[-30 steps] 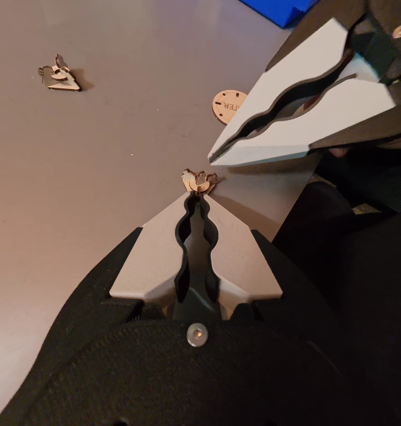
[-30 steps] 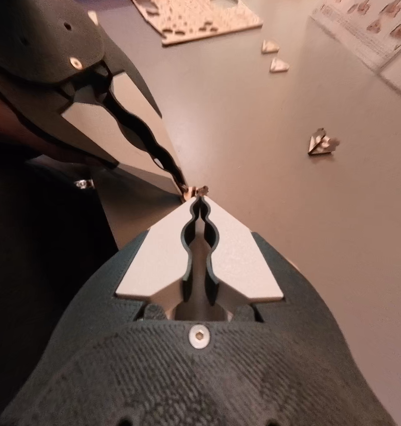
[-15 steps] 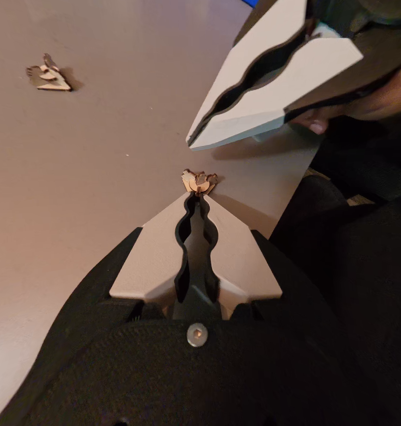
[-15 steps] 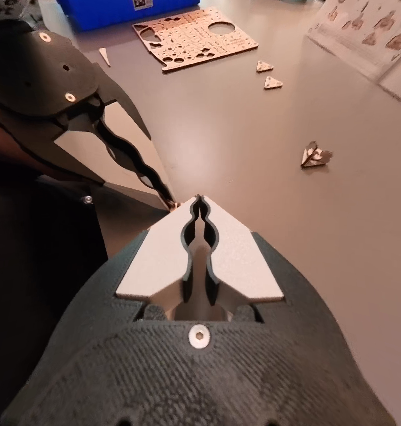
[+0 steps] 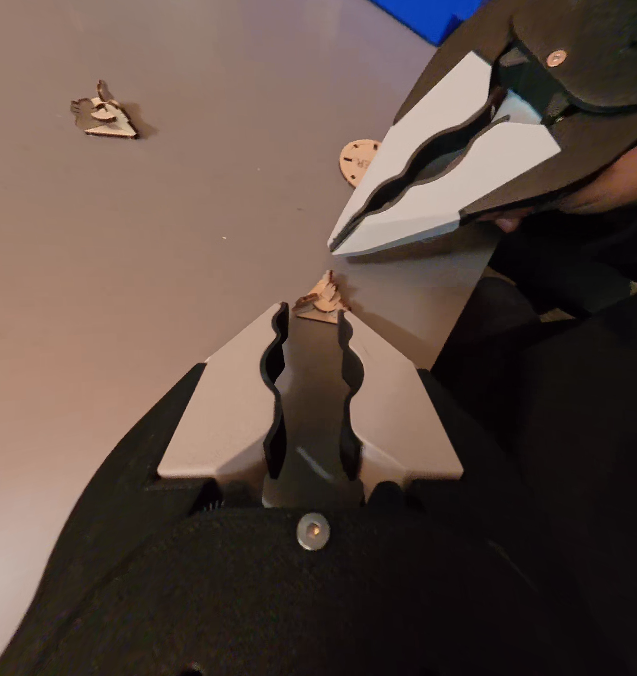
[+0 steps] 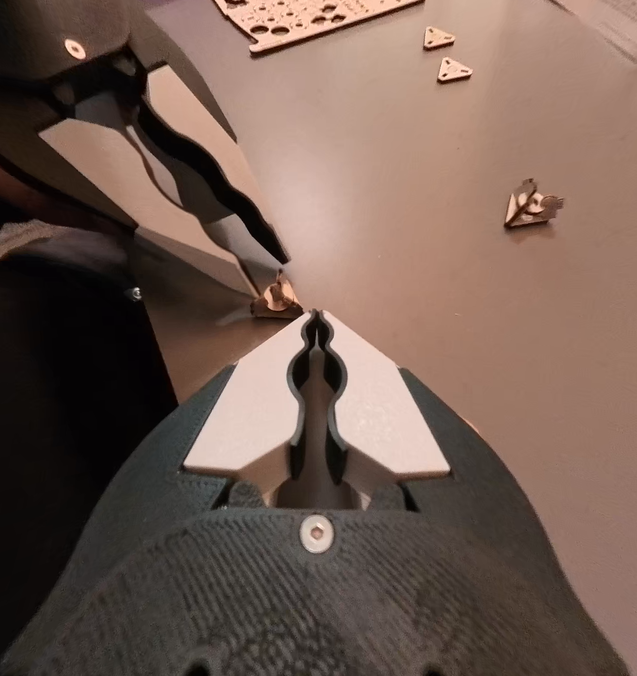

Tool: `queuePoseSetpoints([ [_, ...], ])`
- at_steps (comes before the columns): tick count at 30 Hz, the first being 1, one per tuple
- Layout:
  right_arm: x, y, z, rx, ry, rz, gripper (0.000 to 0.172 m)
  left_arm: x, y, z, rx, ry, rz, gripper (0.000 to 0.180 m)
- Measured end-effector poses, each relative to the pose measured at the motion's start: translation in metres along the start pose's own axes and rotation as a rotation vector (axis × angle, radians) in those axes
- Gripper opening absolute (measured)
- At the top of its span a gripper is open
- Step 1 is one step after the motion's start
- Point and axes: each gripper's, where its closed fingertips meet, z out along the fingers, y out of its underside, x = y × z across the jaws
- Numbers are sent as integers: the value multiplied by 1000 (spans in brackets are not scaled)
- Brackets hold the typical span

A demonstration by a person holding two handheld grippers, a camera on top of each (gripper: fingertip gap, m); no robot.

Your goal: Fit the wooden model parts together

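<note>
1. A small wooden model (image 5: pixel 103 113) lies on the gray table (image 5: pixel 163 256), far off at about ten o'clock in the left wrist view.
2. The left gripper (image 5: pixel 313 314) has its fingers apart. Nothing is in its grip.
3. Another small wooden model (image 5: pixel 322 300) lies on the table just past the left fingertips, at twelve o'clock. It sits near the table edge. I cannot tell if the right-hand fingertip touches it.
4. A round wooden disc (image 5: pixel 357 161) lies at one o'clock, partly behind the right gripper.
5. The right gripper (image 6: pixel 316 314) has its fingers closed on nothing. It hangs above the table, just beside the near model.
6. Two little wooden triangles (image 6: pixel 446 55) and a wooden sheet with holes (image 6: pixel 309 22) lie far off.
</note>
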Motion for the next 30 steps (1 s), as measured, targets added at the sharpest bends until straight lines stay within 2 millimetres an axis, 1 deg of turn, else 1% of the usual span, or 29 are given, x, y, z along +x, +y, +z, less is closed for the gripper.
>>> queuePoseSetpoints([
  [2, -3, -3, -1, 24, -19, 7, 0, 2, -4, -1, 26, 7, -4, 28],
  [5, -5, -4, 0, 32, -18, -13, 0, 8, -9, -2, 52, 42, -3, 37],
  [7, -5, -6, 1, 41, -13, -31, 0, 12, -7, -1, 39, 51, 11, 44],
  [10, -5, -4, 4, 21, -25, -30, 0, 12, -2, 5, 12, 24, 42, 47],
  [13, -5, -7, 3, 31, -21, -51, 0, 11, 2, 10, -17, -2, 62, 44],
  [16, -7, -12, 1, 57, -26, -72, 0, 11, 3, 11, -26, -9, 67, 32],
  [19, -10, -22, -4, 114, -28, -94, 0, 11, 3, 11, -29, -3, 58, 32],
  [26, -8, -24, -8, 117, -25, -121, 0, 11, 3, 11, -32, 8, 46, 31],
  [28, -12, -18, -3, 91, -49, -108, 0, 11, 3, 11, -32, 7, 46, 32],
  [30, -14, -4, 6, 16, -66, -106, 0, 12, 4, 12, -36, 17, 46, 33],
])
